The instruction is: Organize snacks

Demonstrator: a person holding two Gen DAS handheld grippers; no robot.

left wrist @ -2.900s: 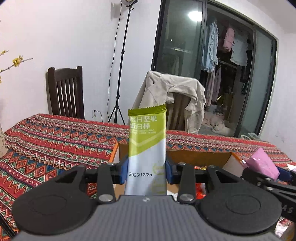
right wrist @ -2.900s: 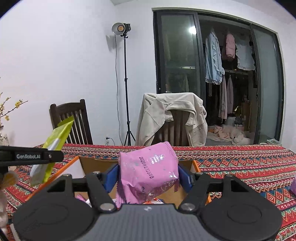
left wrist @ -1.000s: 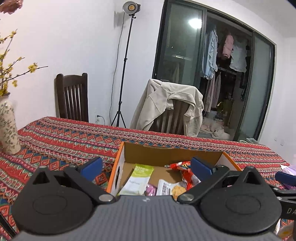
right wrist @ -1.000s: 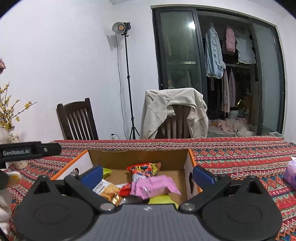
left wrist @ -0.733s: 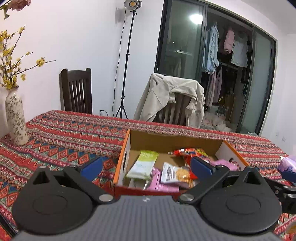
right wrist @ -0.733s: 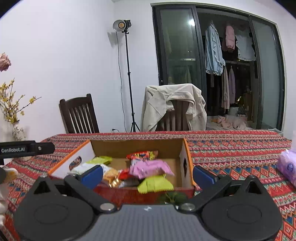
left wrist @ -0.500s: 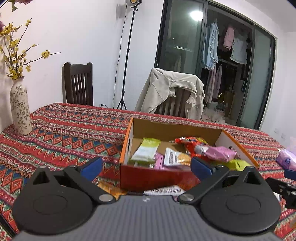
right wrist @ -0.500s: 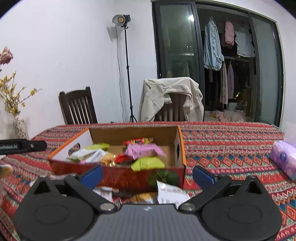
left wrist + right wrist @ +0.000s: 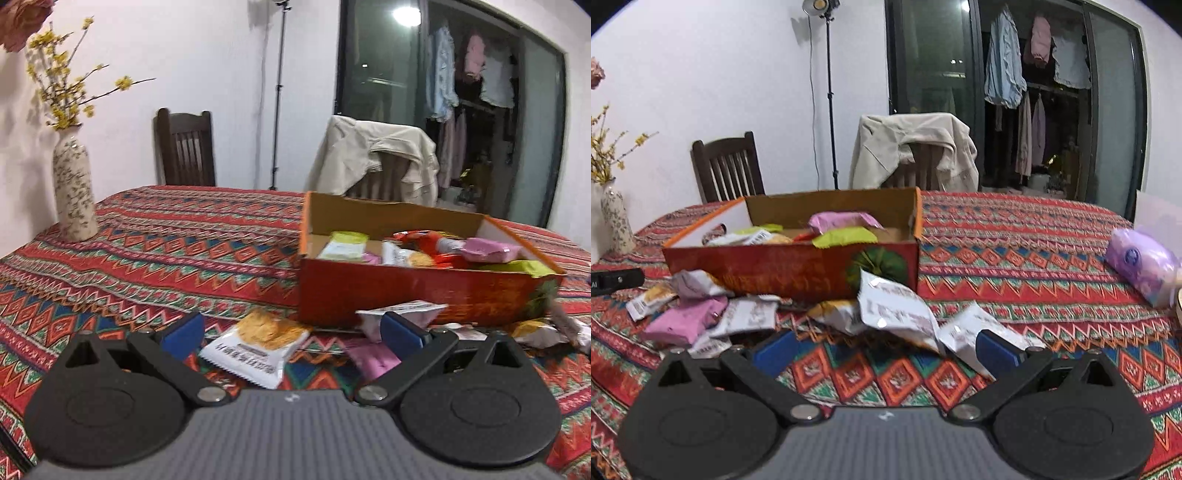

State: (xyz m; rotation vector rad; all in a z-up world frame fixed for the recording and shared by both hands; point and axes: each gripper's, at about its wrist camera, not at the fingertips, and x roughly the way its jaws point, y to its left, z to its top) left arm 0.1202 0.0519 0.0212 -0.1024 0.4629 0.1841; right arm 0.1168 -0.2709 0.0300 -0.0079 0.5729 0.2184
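Both packets carried earlier have been dropped into the open orange cardboard box (image 9: 798,273), already partly filled. About a dozen loose foil snack packets (image 9: 894,306) are left scattered before it on the patterned counter (image 9: 1034,258). Left claw (image 9: 291,332) and right claw (image 9: 884,347) are held spread wide, empty.

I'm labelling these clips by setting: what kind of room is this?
Most likely a lived-in home, a dining area beside a closet: a table under a patterned cloth with wooden chairs, a flower vase, and clothes hanging behind glass doors. The light stand suggests staged filming.
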